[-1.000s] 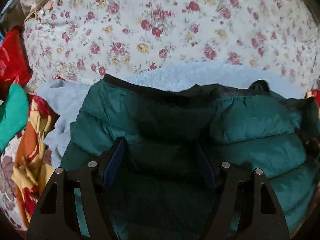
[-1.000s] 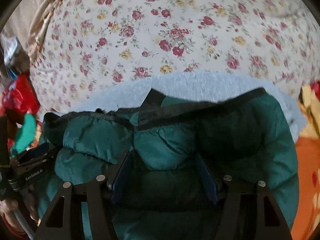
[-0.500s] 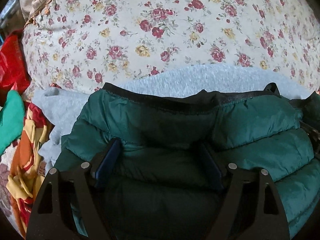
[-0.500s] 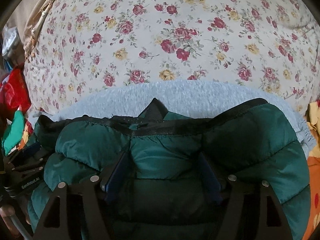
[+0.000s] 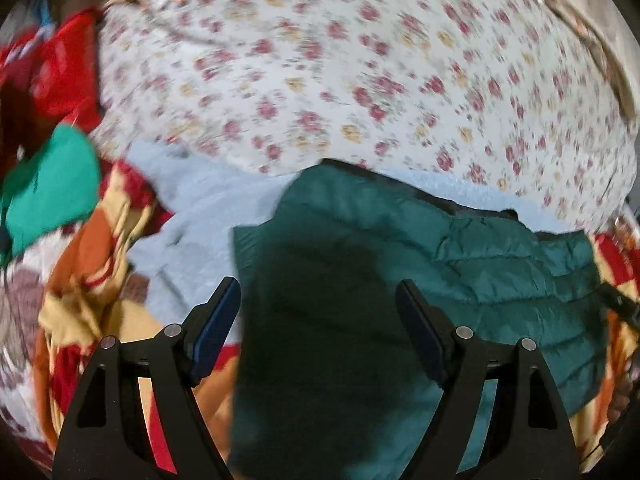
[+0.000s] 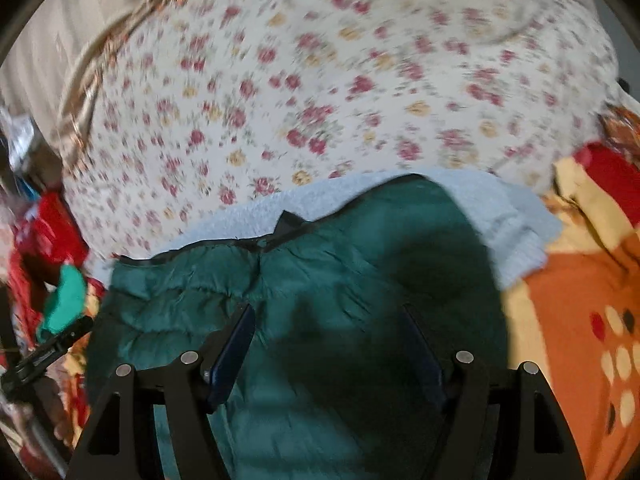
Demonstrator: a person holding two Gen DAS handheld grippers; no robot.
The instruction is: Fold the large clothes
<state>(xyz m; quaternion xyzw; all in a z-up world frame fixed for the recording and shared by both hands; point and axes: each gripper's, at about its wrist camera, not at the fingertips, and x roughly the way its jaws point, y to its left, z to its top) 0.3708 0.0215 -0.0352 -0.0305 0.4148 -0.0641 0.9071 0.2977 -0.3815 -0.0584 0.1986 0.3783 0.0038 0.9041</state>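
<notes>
Green puffer jacket (image 5: 400,280) lies folded in front of me on a pale grey fleece (image 5: 208,216), which is spread over the flowered bedspread (image 5: 340,80). From my left tongs (image 5: 318,320) I see the jacket's left edge running straight down just beside my left finger (image 5: 218,328); that finger sits over the fleece and the orange, yellow and red blanket (image 5: 92,288), while the other finger is over the jacket. My left tongs stand wide apart with nothing pinched between them. The black binding along the jacket's far edge (image 5: 420,196) shows against the fleece.

From my right tongs (image 6: 330,344) the jacket (image 6: 340,264) fills the lower middle, its quilted part to the left and a smoother, shadowed part to the right. Both fingers sit over the fabric, spread apart, and I see no cloth gripped between them. A small black tab (image 6: 290,222) sticks up at the jacket's far edge. The fleece (image 6: 508,224) shows beyond and to the right of the jacket, and the orange blanket with pale dots (image 6: 576,340) lies just beside it on the right. At the left are red cloth (image 6: 52,228), a bright green piece (image 6: 66,300), and the black body of my other tongs (image 6: 44,354). Both views are blurred.
</notes>
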